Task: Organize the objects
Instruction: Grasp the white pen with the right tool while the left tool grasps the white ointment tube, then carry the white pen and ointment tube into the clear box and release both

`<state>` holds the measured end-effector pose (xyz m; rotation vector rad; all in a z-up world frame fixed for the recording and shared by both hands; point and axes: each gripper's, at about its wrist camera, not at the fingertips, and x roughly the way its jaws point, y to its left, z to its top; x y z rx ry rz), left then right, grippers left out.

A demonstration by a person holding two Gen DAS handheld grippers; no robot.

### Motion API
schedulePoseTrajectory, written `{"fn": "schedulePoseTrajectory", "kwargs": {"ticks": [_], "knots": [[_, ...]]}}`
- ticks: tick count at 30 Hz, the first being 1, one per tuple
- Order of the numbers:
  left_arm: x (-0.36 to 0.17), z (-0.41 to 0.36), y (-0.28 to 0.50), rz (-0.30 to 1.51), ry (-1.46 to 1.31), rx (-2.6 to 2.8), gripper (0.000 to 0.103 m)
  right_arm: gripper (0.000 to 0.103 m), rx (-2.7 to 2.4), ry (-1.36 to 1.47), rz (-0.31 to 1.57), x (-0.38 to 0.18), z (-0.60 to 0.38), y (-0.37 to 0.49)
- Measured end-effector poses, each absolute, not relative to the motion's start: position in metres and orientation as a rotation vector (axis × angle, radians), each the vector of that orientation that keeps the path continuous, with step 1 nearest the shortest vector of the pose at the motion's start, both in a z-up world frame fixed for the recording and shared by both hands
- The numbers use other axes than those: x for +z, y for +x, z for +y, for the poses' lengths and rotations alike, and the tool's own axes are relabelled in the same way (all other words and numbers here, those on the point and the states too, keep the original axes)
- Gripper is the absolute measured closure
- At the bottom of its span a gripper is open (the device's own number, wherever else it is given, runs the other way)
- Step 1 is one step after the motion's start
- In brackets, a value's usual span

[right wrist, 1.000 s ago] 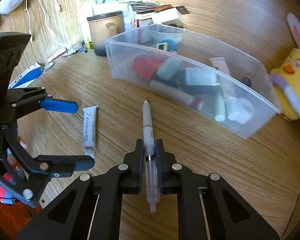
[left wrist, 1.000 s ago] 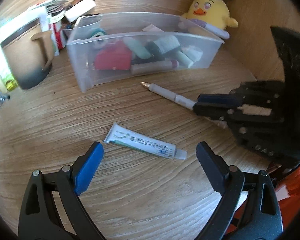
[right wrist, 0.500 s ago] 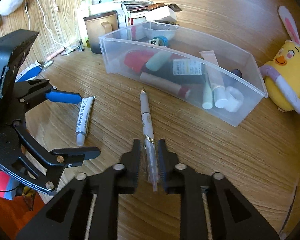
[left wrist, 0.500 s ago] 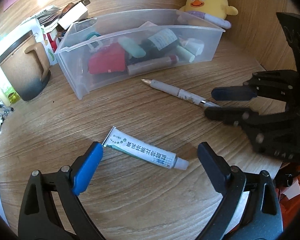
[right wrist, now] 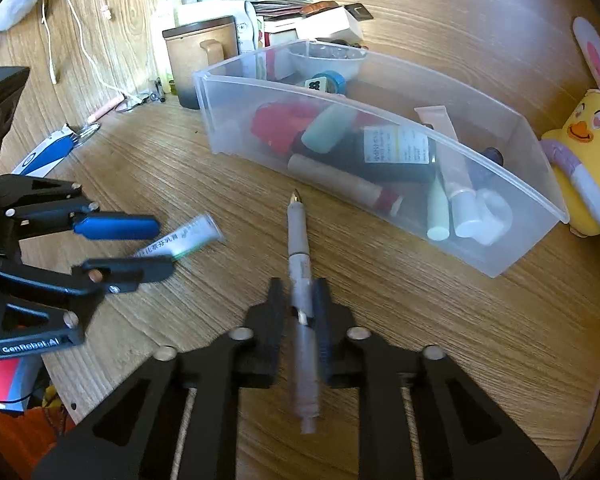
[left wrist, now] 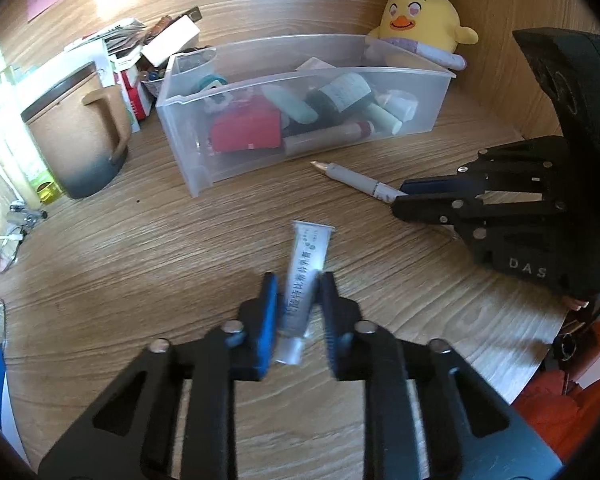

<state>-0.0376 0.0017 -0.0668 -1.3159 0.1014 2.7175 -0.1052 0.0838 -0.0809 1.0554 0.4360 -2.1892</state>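
Nearest in the left wrist view, the left gripper [left wrist: 298, 304] is clamped around a small white tube [left wrist: 305, 276] printed with green marks and dark lettering; its flat crimped end points forward and its capped end hangs back between the black and blue fingers [left wrist: 266, 320]. The tube looks slightly blurred, and whether it touches the wooden table [left wrist: 140, 248] cannot be told. In the right wrist view, the right gripper [right wrist: 298, 300] is closed narrowly on a pale grey-white pen [right wrist: 299, 248], gripped about mid-barrel, its gold-coloured tip aimed ahead and its rear end sticking out behind the jaws. The pen's front half lies low over the tabletop, just short of a clear plastic bin [right wrist: 532, 184]. The two grippers sit side by side, near each other but apart. The bin holds a red item [right wrist: 280, 124], a mint-green capsule shape [right wrist: 326, 128], a dark bottle with a white label [right wrist: 392, 152], a tan cylinder with a red band, and several pale tubes. Beyond the bin's left end stands a tan mug [left wrist: 80, 132] with a dark base, with boxes and papers behind it. At the bin's right end sits a yellow chick plush [left wrist: 420, 20] with bunny ears.
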Motion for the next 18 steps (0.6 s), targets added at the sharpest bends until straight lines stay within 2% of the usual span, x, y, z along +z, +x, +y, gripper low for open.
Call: {"fn": "schedulePoseTrajectory", "kwargs": {"ticks": [6,18], "knots": [[-0.063,0.001,-0.035,0.081,-1.283,2.748,0.088,0.093,-2.191,1.020,0.419,-0.076,0.086,-0.096],[-0.017,0.005,-0.036,0.011,-1.059,2.838,0.088,0.093,-2.248,0.885,0.325,-0.033,0.102,-0.083]]}}
